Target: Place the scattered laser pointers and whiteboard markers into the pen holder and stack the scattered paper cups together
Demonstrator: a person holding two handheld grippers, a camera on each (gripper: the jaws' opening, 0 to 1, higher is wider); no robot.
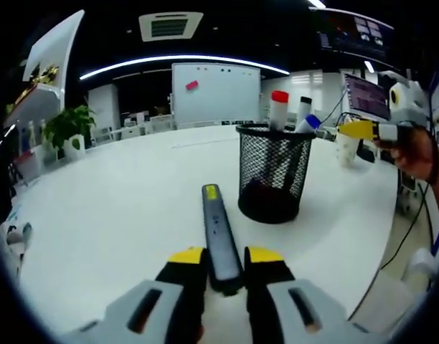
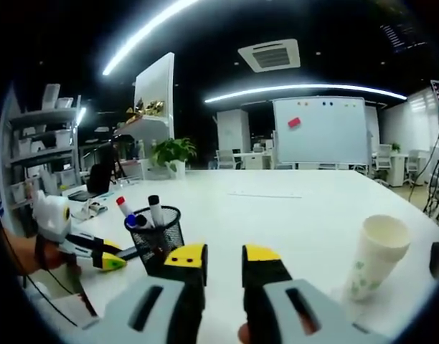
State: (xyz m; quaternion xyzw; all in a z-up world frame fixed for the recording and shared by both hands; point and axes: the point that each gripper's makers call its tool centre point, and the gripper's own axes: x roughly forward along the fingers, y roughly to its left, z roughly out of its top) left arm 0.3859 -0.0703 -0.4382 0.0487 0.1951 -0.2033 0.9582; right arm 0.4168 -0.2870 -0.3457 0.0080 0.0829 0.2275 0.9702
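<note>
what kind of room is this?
Likely an open office or meeting area: a wall whiteboard, a ceiling air-conditioning vent, desks and chairs behind the large white table.

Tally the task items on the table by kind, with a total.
Whiteboard markers in the pen holder: 3 (red cap, black cap, blue cap)
Laser pointer, in the left tool: 1
Paper cups: 1 stack
Pen holder: 1
Total: 6
</note>
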